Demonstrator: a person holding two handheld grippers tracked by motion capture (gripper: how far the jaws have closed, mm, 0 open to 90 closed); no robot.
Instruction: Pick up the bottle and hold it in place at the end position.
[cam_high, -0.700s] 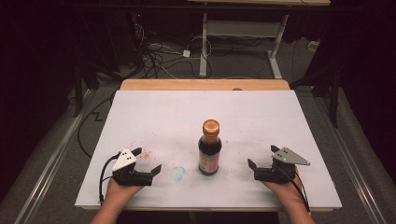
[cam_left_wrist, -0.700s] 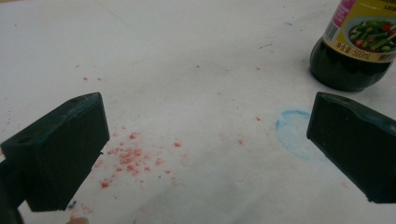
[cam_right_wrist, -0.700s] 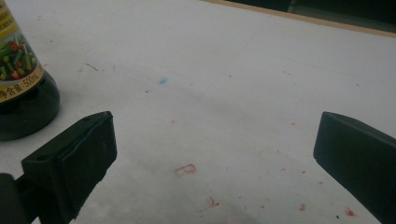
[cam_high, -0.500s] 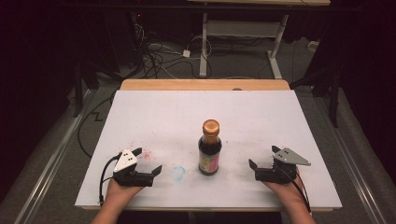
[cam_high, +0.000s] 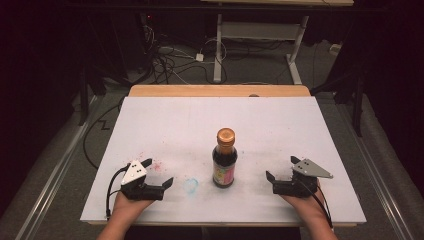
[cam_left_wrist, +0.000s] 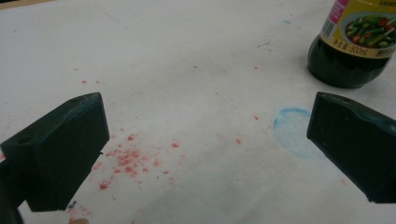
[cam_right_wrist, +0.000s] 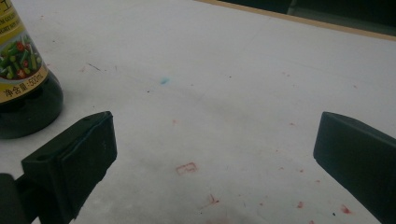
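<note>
Left hand-held gripper (cam_high: 158, 173): rests near the front left of the tabletop, held in the person's left hand (cam_high: 129, 206); jaws stand wide apart with nothing between them, pointing toward the middle of the board. In the left gripper view (cam_left_wrist: 205, 154) the two dark jaws frame bare white surface.

Red specks (cam_left_wrist: 126, 158): a scatter of small red marks on the white surface, just ahead of the left jaw; also seen in the high view (cam_high: 156, 165) beside the left hand-held gripper.

Blue ring mark (cam_high: 190, 185): a faint blue circle on the surface, between the left hand-held gripper and the bottle — close to the inner jaw in the left gripper view (cam_left_wrist: 294, 133).

Bottle (cam_high: 225, 159): dark sauce bottle with a copper-coloured cap and a colourful label, upright at the front centre of the tabletop, between the two grippers and touched by neither.

Right hand-held gripper (cam_high: 284, 174): rests near the front right, held in the person's right hand (cam_high: 310, 205); jaws wide, empty, pointing toward the bottle. In the right gripper view (cam_right_wrist: 215, 154) the bottle's base (cam_right_wrist: 25, 98) stands beyond the jaw at the picture's left.

Tabletop (cam_high: 200, 120): white board on a wooden top — lightly stained.
</note>
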